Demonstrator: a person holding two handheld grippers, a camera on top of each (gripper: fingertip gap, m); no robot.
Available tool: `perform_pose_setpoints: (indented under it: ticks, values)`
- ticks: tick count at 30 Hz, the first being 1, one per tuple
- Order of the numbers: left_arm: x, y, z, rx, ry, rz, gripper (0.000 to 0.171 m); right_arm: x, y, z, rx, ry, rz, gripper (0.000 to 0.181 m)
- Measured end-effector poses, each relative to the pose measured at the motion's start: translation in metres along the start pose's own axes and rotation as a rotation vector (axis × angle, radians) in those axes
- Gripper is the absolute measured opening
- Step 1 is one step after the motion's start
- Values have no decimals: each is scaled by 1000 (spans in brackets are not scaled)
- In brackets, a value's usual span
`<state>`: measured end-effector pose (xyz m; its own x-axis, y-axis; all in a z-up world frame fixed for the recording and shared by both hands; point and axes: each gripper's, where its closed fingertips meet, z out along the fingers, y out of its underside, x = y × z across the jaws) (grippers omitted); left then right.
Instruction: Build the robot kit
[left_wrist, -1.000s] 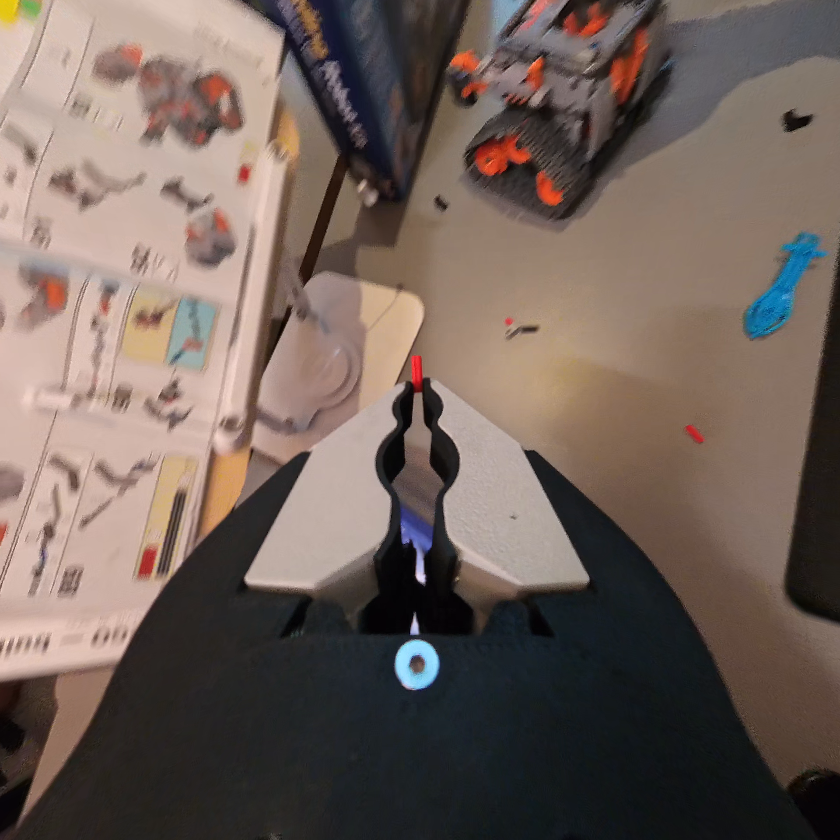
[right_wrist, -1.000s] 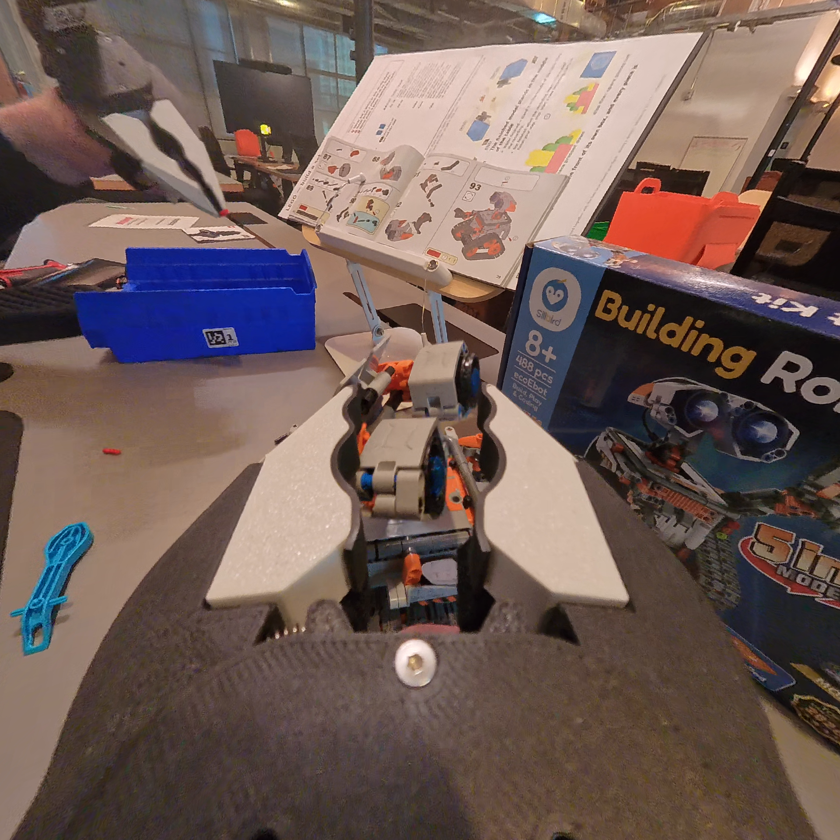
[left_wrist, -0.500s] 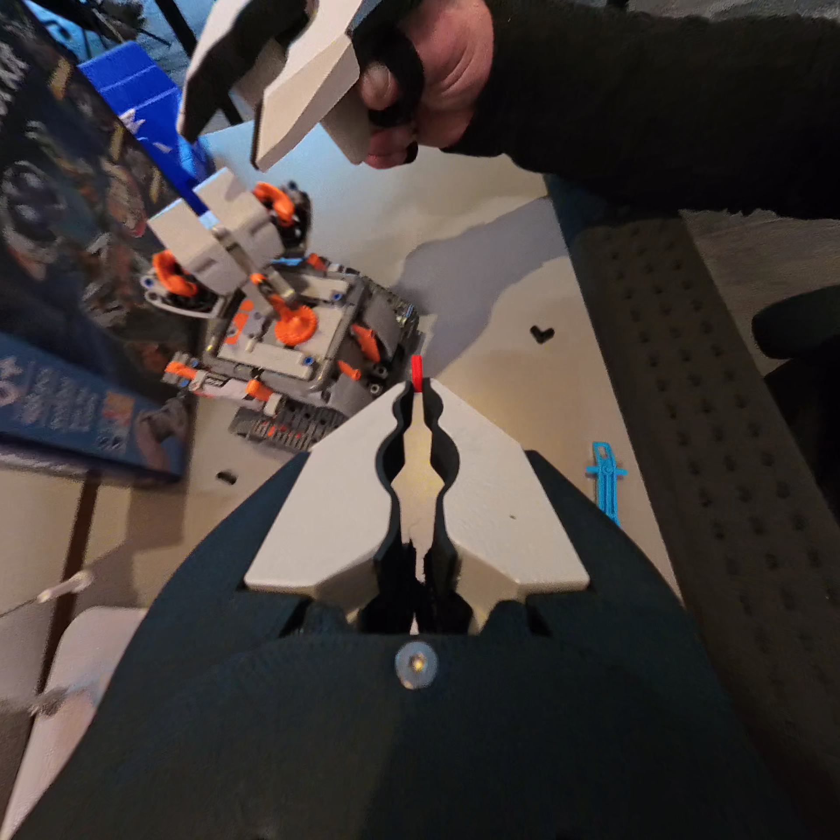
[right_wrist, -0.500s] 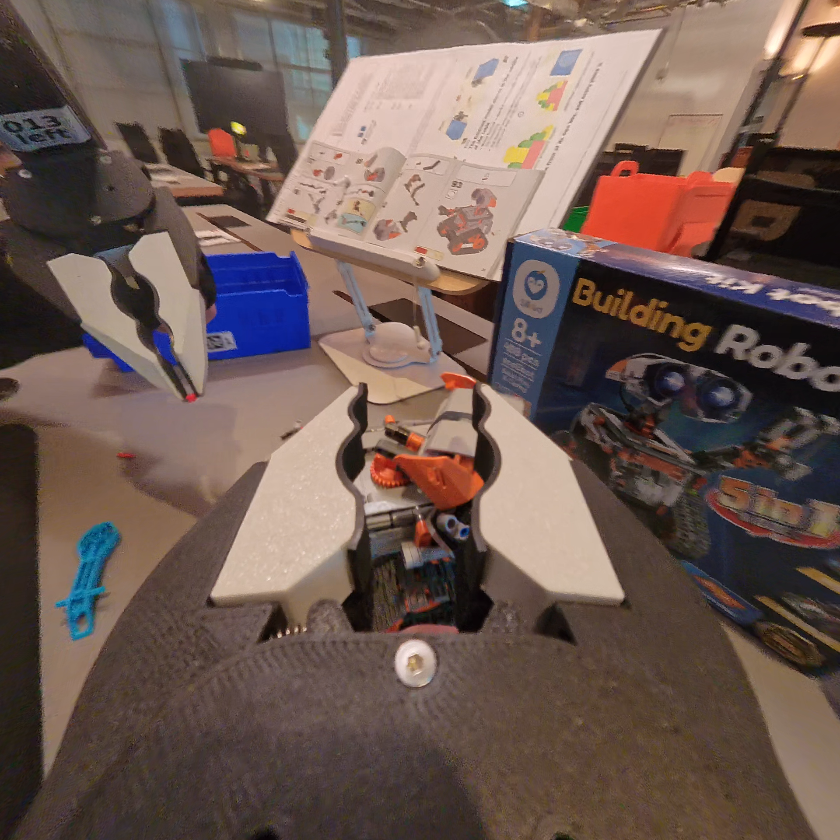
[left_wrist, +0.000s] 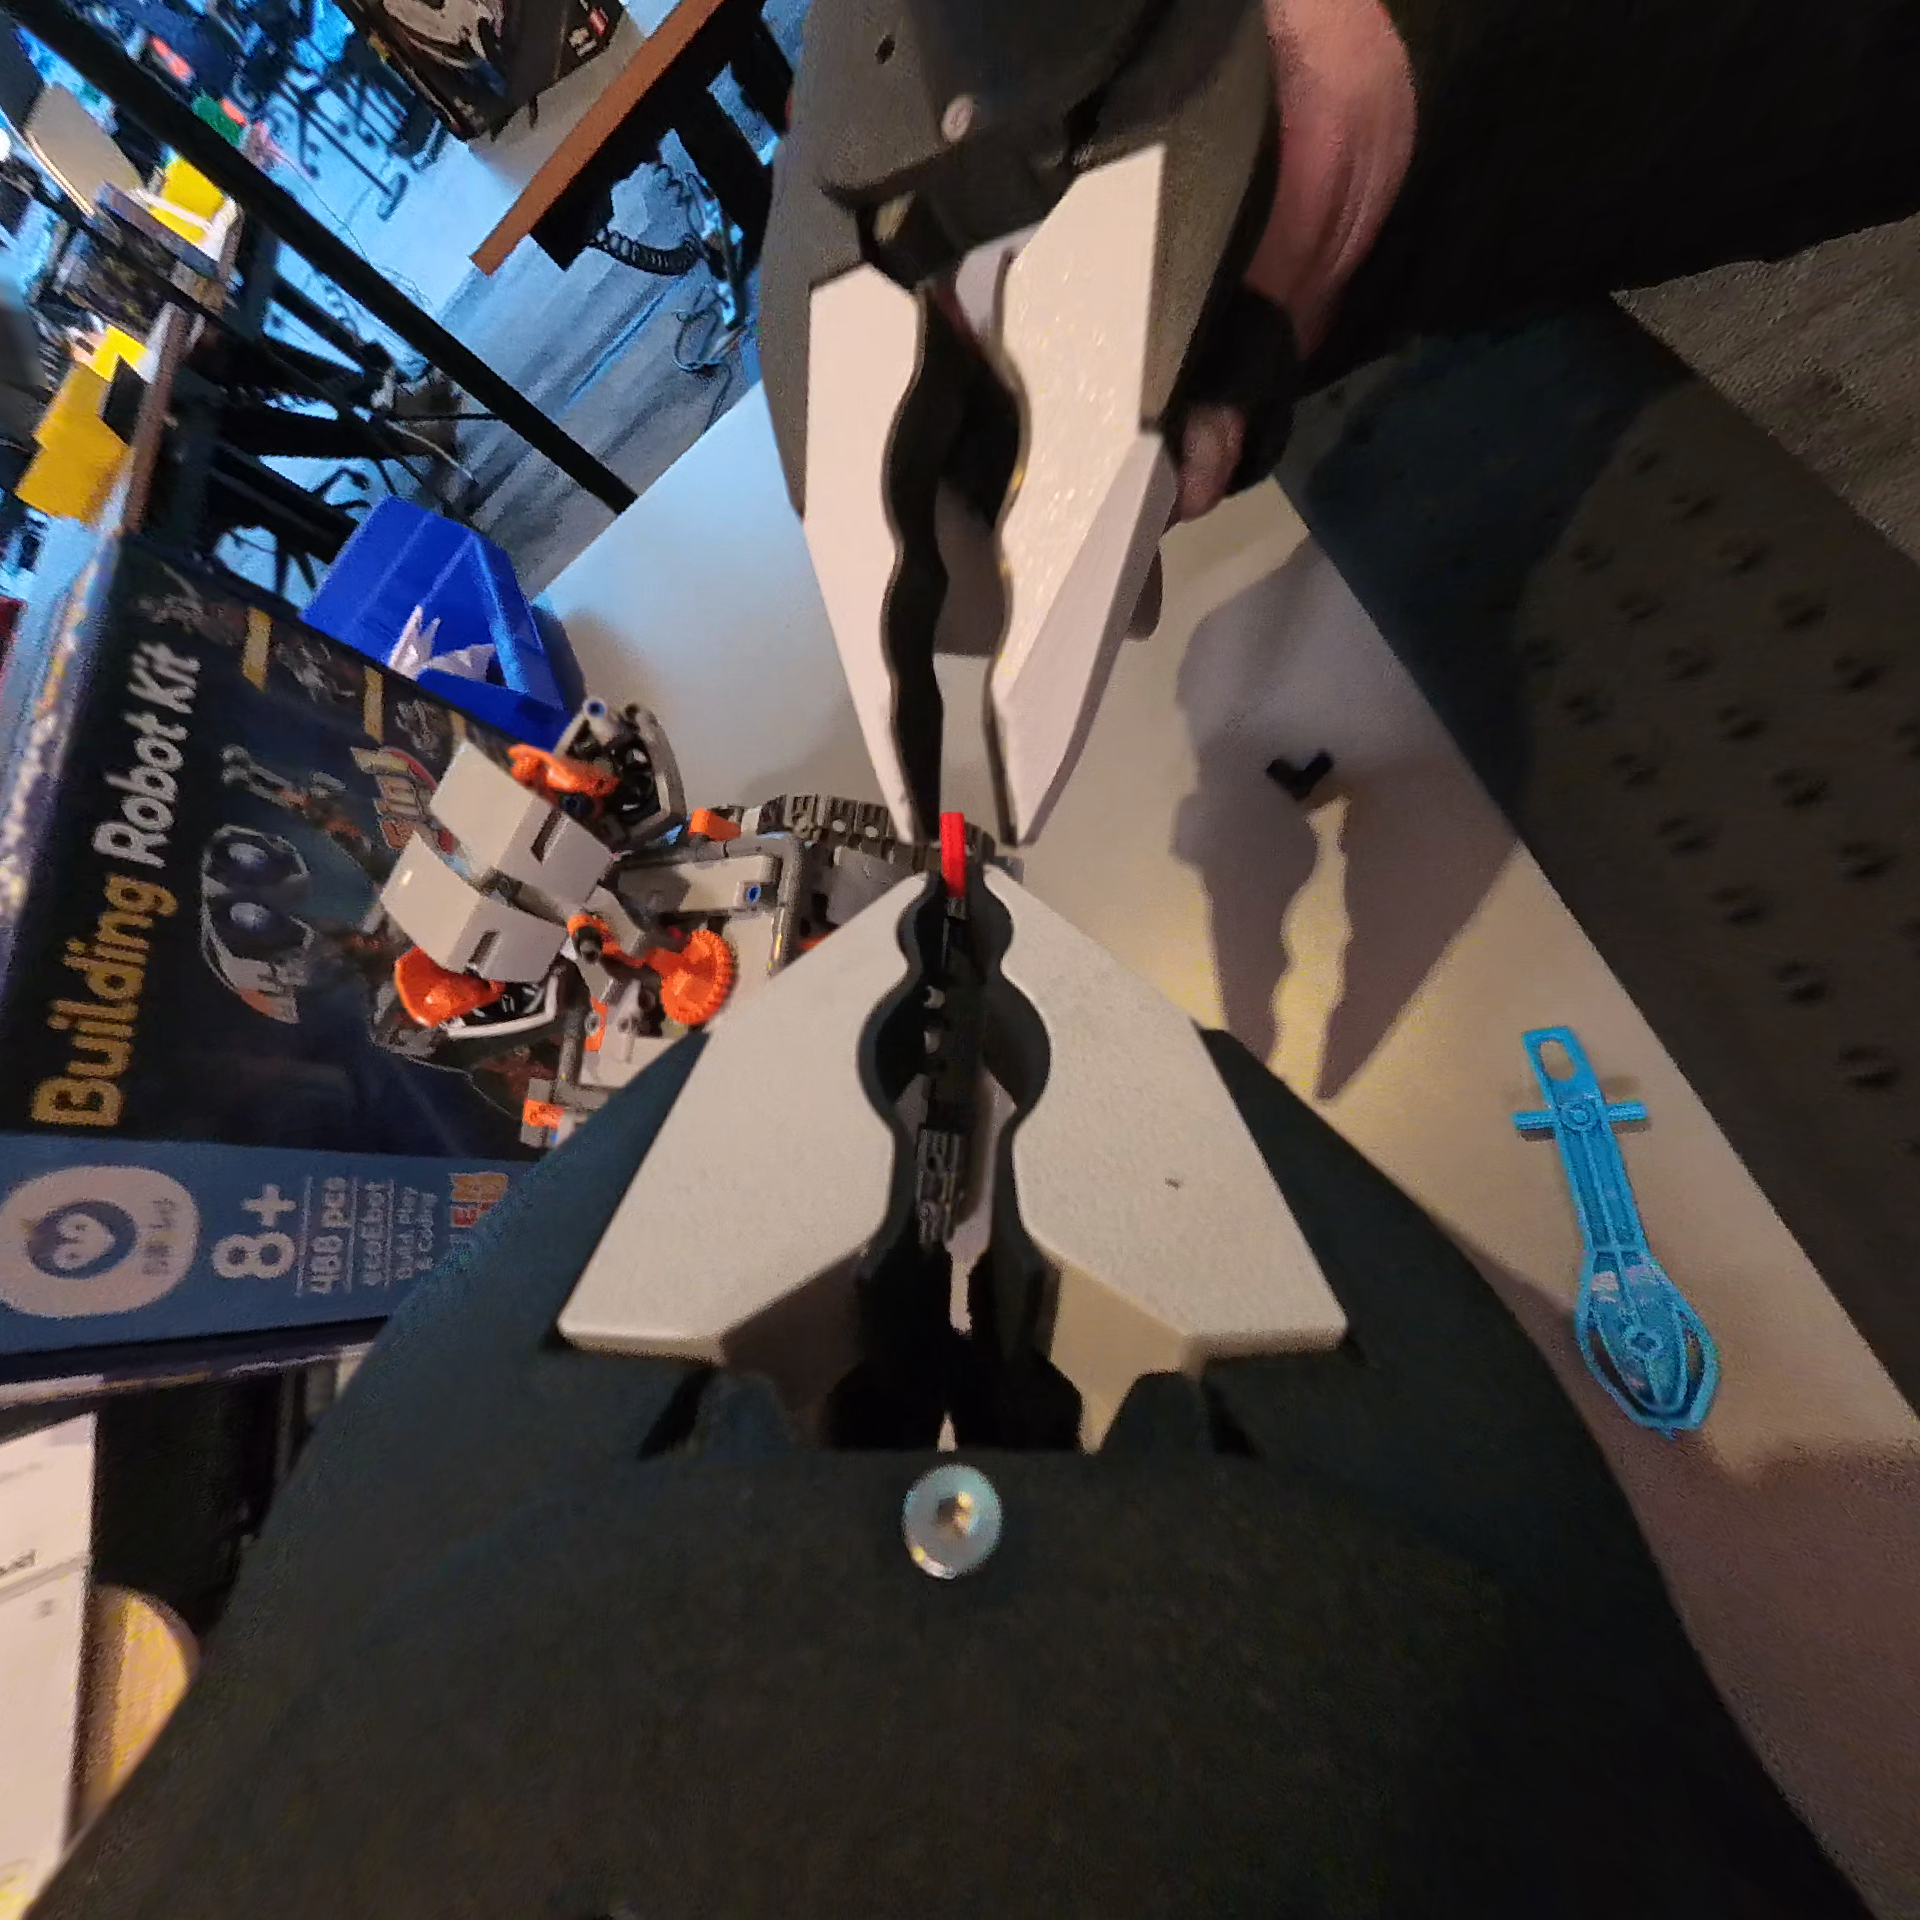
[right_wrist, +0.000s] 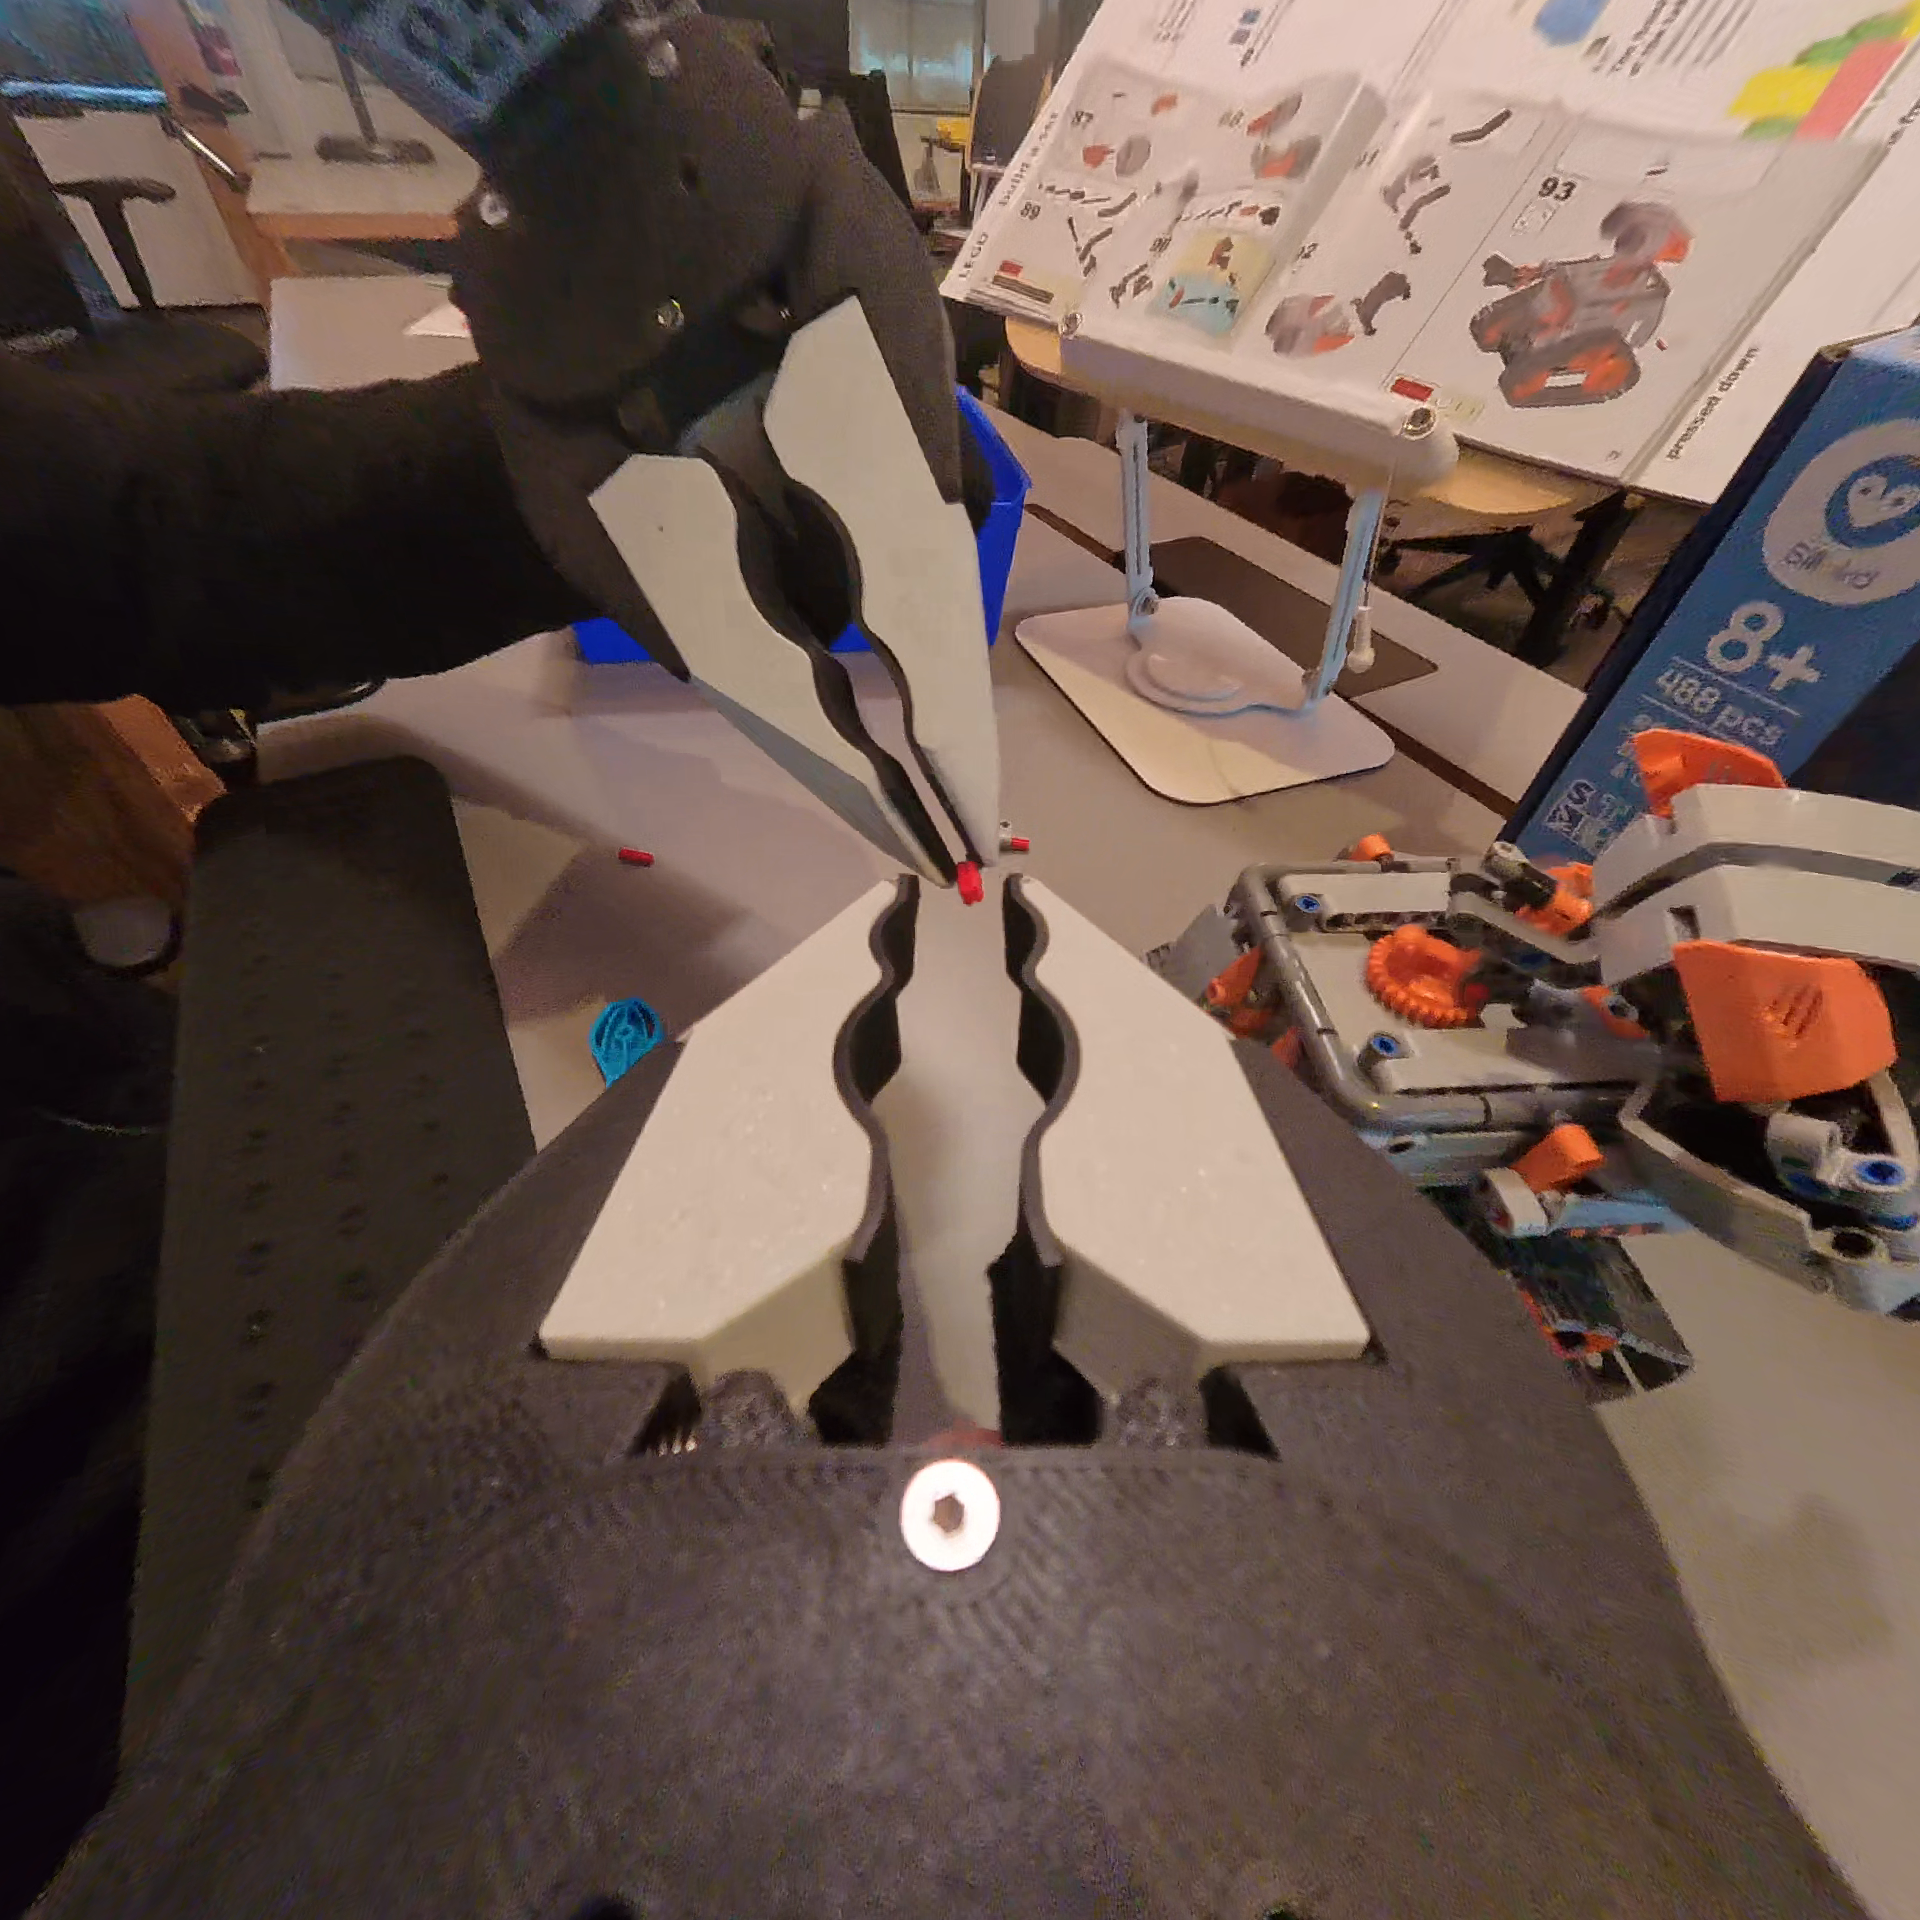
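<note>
Left gripper (left_wrist: 952, 883) tip-to-tip with right gripper (right_wrist: 958, 883)

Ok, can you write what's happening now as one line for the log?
left claw: shut on red peg | right claw: open, tips beside peg | toy robot: on table, right of claws

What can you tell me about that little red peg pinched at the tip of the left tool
The red peg is a tiny, short cylinder of glossy red plastic, with a slightly wider collar showing in the right wrist view. The left tool is shut on it, pinching one end so the rest sticks out past the fingertips. It hangs in the air above the grey table, just in front of the open right tool, and touches nothing else that I can see.
</note>
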<state>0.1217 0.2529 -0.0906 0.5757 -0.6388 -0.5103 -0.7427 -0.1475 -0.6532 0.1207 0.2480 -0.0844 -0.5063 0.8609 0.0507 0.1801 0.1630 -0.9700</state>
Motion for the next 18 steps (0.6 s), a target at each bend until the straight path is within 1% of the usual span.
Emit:
perform_pose_setpoints:
  ticks: [2,3,5,7,16,18]
  values:
    - [4,0,2,-20,12,22,2,0,-2,-1,25,1,1,12]
    - [3,3,4,-42,-3,48,2,1,-1,-1,18,9,-3,9]
    - [5,1,5,-37,7,62,2,2,4,-1,-14,27,-31,2]
    - [4,1,7,-43,4,75,2,2,4,-2,-21,38,-43,1]
    - [4,1,14,-41,20,100,2,8,13,-7,-92,72,-103,16]
    - [2,0,13,-35,17,101,2,7,13,-9,-94,67,-112,15]
